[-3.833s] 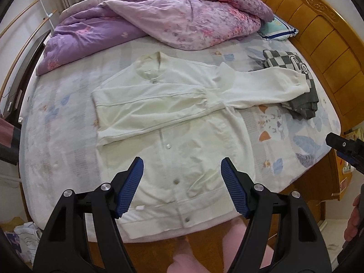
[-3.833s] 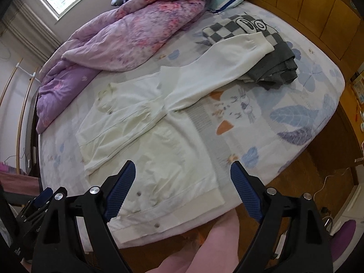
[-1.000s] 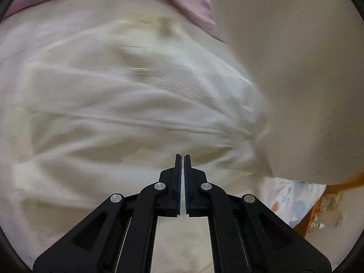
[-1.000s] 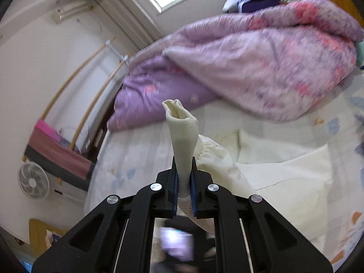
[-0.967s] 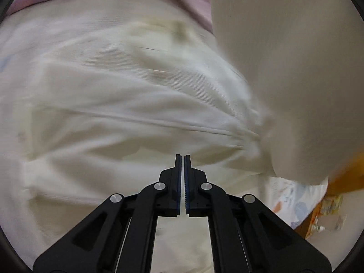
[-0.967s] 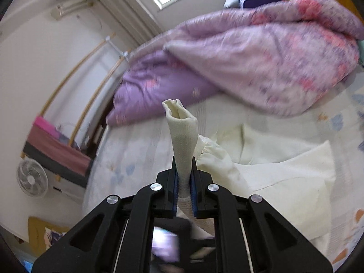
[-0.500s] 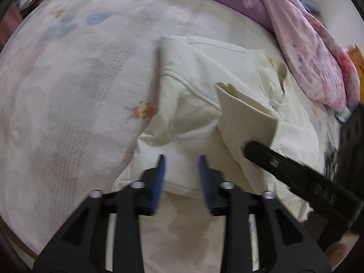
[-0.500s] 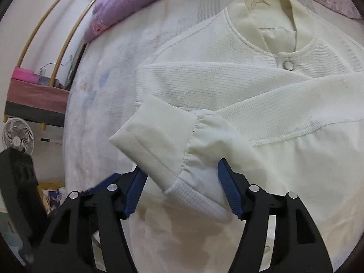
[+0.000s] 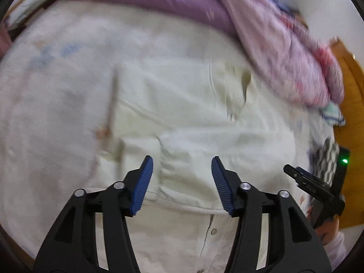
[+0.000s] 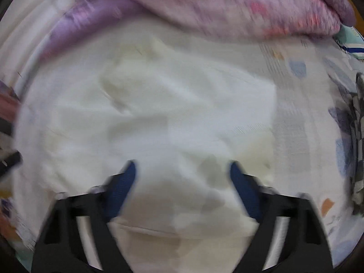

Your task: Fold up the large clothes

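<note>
A cream snap-front jacket (image 9: 193,113) lies flat on the bed sheet (image 9: 45,113), with a sleeve (image 9: 216,141) folded across its chest and the cuff (image 9: 138,145) at the left. My left gripper (image 9: 182,182) hovers over that sleeve, its jaws opening, nothing pinched between the blue pads. The right gripper (image 9: 293,171) shows at the right edge, held by a hand. In the blurred right wrist view the right gripper (image 10: 184,188) is low over the jacket (image 10: 159,113); its jaws are closing but still apart, and only flat cloth lies beneath.
A purple and pink quilt (image 9: 273,45) is heaped along the far side of the bed. A wooden headboard (image 9: 350,91), a pillow (image 9: 332,113) and a grey checkered garment (image 9: 327,159) sit at the right. Bare sheet lies left of the jacket.
The right gripper let go of the raised sleeve cuff and dropped toward the jacket. The sleeve now lies across the chest. The left gripper went from shut to open and shifted sideways.
</note>
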